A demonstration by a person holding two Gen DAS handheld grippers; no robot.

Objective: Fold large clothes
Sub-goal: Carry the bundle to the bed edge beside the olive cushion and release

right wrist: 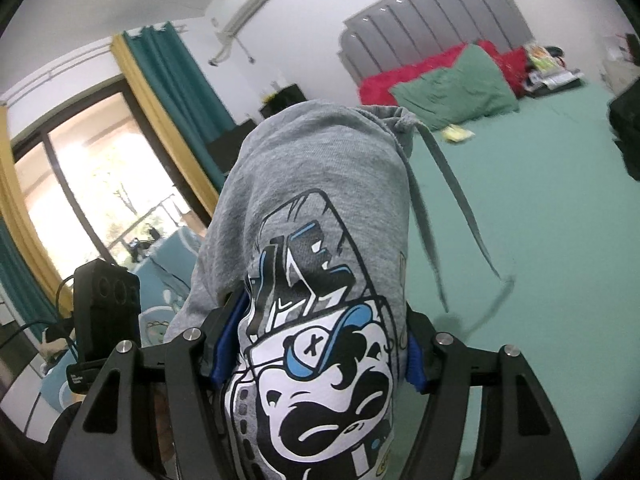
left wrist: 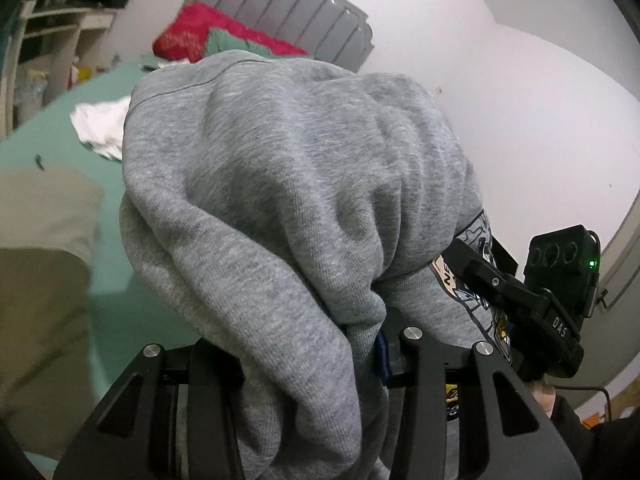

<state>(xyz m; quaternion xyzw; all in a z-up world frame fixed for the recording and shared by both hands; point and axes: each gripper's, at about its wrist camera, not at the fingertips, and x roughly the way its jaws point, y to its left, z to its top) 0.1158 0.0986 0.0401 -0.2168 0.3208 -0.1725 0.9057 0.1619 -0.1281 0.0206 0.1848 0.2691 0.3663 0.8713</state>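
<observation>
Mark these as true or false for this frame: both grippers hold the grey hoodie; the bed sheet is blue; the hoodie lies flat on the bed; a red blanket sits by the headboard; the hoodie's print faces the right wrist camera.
1. Both the left gripper and the right gripper hold the grey hoodie: true.
2. The bed sheet is blue: false, it is green.
3. The hoodie lies flat on the bed: false, it hangs bunched from the grippers.
4. A red blanket sits by the headboard: true.
5. The hoodie's print faces the right wrist camera: true.

White walls, grey padded headboard (right wrist: 436,20), green-sheeted bed (right wrist: 540,200), teal curtains (right wrist: 176,80) beside bright window (right wrist: 92,184).
</observation>
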